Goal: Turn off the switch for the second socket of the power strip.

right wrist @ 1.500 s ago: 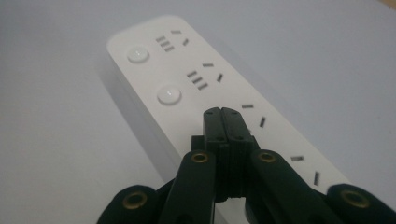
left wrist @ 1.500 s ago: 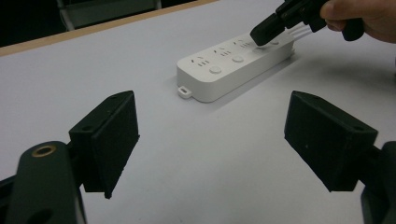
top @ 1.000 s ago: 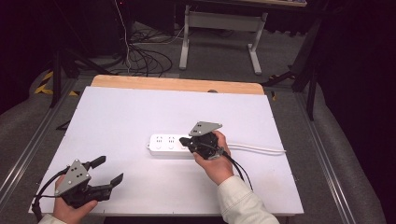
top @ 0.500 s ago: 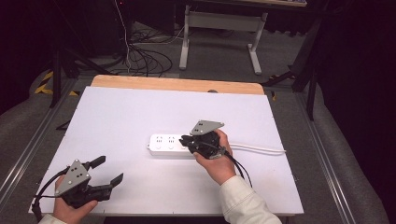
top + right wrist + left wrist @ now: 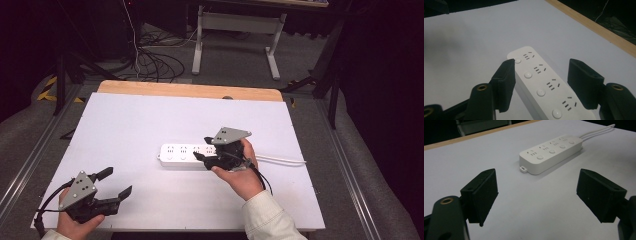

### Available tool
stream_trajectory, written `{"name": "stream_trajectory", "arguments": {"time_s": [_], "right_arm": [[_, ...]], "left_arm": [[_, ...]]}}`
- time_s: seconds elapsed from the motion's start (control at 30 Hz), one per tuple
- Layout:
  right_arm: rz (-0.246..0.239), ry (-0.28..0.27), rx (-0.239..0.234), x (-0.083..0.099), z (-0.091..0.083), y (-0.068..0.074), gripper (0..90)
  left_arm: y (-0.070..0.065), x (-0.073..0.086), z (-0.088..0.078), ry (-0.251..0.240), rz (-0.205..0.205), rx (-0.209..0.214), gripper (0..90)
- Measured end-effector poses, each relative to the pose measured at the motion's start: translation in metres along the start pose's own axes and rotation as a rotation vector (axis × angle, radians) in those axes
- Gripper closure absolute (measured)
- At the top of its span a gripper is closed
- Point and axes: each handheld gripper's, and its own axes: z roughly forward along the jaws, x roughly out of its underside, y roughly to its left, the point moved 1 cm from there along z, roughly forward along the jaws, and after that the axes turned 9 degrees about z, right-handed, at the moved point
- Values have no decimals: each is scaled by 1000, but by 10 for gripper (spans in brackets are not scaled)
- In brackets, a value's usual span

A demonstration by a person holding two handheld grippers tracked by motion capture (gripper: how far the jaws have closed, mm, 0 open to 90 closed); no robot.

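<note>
Though no lettering can be read on it, the long white plastic power strip (image 5: 186, 156) — smooth, round-cornered, with four sockets and four round buttons — lies mid-way across the matte white tabletop (image 5: 125, 125), its white cable (image 5: 282, 160) running off to the right. The right tongs (image 5: 204, 148) have just been opening and straddle the strip's cable end, pads off it. The left tongs (image 5: 114, 182) stand wide, holding nothing, well apart near the front edge — a wooden strip (image 5: 190, 90) borders the far side.
</note>
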Motion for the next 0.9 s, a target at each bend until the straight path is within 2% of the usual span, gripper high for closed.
{"name": "stream_trajectory", "arguments": {"time_s": [0.27,0.5,0.6,0.73,0.9], "right_arm": [[14,-3,-1,1,-21,-3,327],[54,-26,1,6,-43,-8,278],[62,-34,5,11,-52,-10,248],[52,-9,-21,23,-62,-12,200],[70,-17,2,38,-74,-18,190]], "left_arm": [[1,0,-1,1,9,-2,178],[1,0,-1,0,11,-3,178],[0,-1,-1,-2,6,-2,178],[0,-1,-1,-1,6,-2,178],[0,-1,-1,-1,11,-3,178]]}}
